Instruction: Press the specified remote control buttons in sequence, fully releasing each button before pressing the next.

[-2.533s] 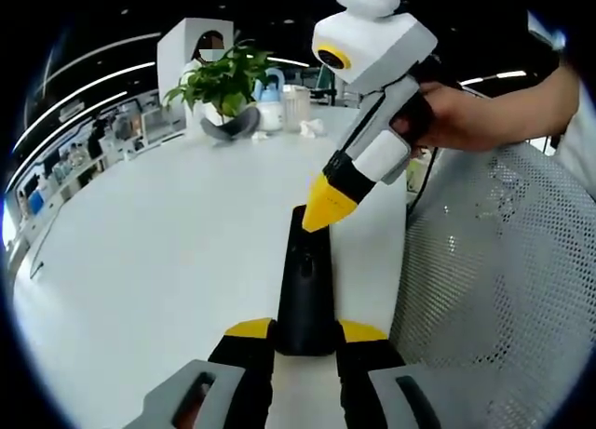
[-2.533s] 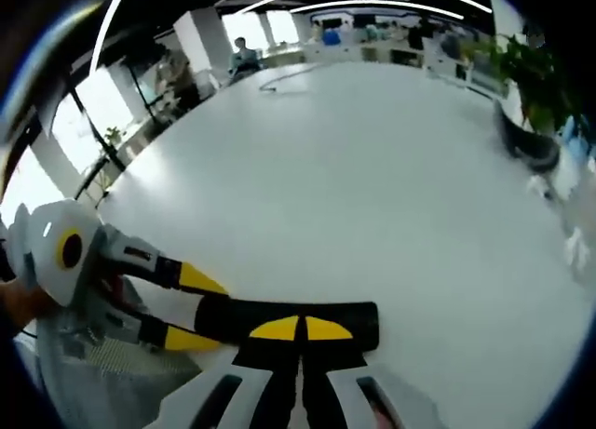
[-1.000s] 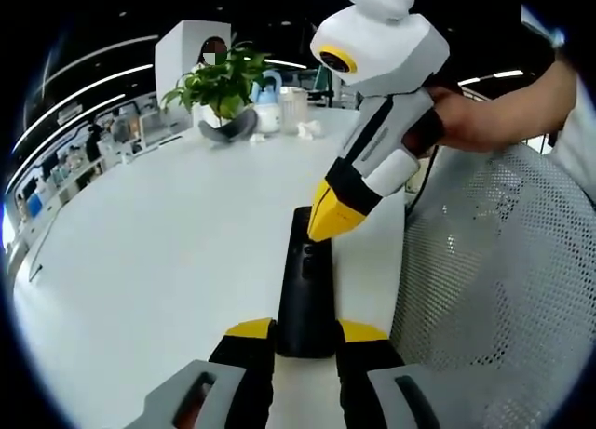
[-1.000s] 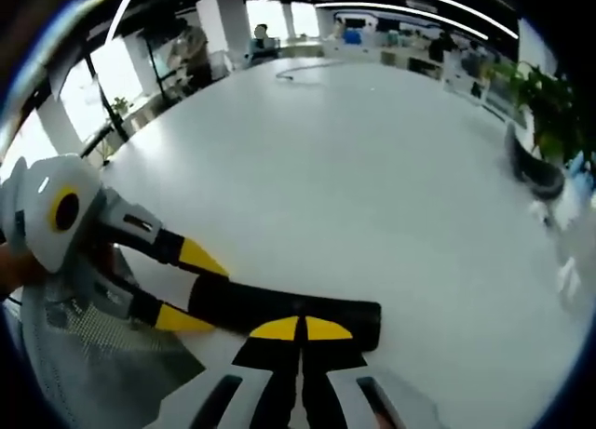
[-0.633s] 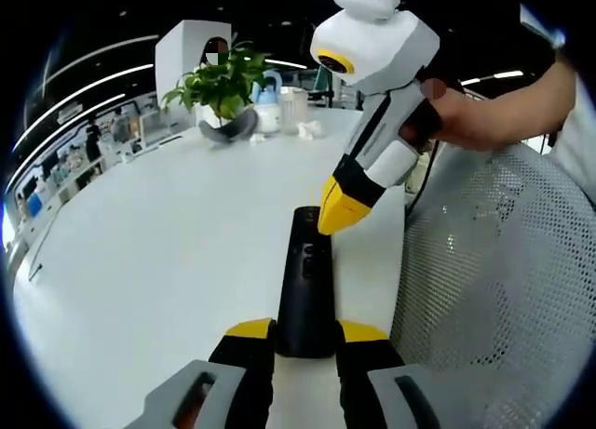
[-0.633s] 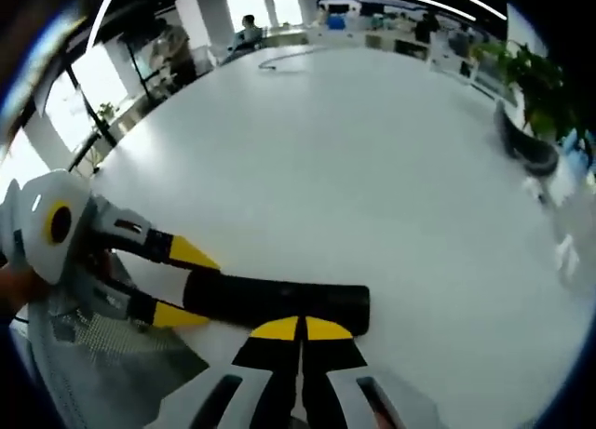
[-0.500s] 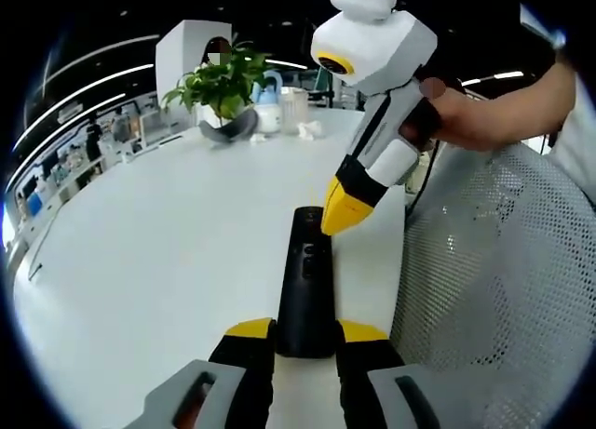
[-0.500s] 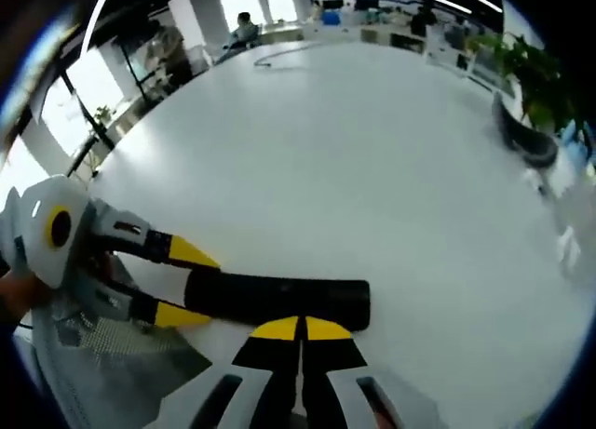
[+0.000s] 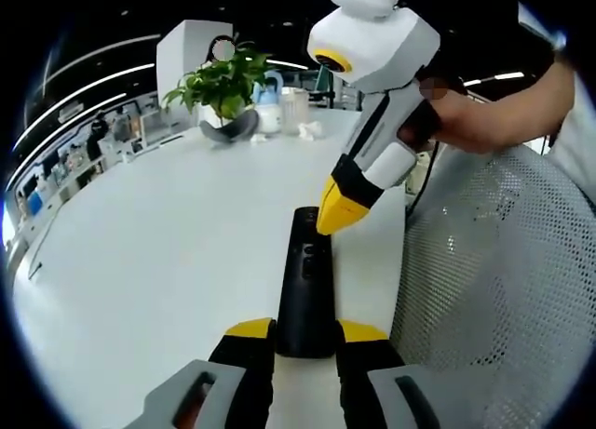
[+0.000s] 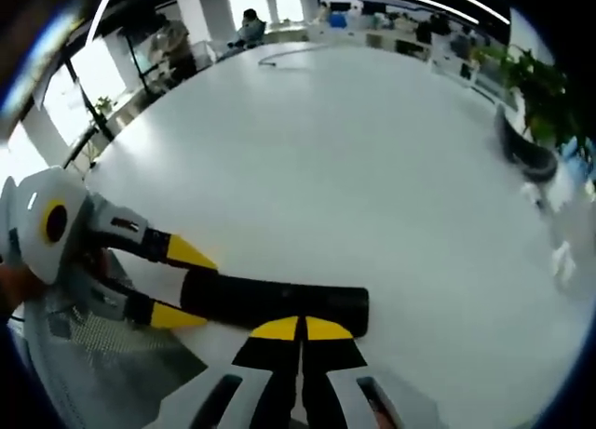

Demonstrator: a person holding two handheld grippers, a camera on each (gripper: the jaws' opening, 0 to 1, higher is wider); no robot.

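— Why do you hold the remote (image 9: 305, 294) like that?

— My left gripper (image 9: 305, 334) is clamped on its near end, one yellow tip on either side, so the black body lies flat on the surface (image 9: 168, 252) and points straight away from me. I judge that keeps it from sliding when a button is pushed. My right gripper (image 9: 337, 210) comes in from the right and above, its yellow tips pressed together into one point. That point hangs just over the far end of the remote; whether it touches I cannot tell.

— And from the other side?

— From the right gripper view, the remote (image 10: 275, 303) lies crosswise just ahead of my closed tips (image 10: 300, 328), with the left gripper (image 10: 177, 285) straddling its left end.

— What about the surface and the room?

— The surface is white and smooth. A white mesh chair back (image 9: 494, 280) stands just right of my left gripper. Farther off sit a potted plant (image 9: 223, 85) and some pale containers (image 9: 279, 108); beyond them is an open office with long ceiling lights.
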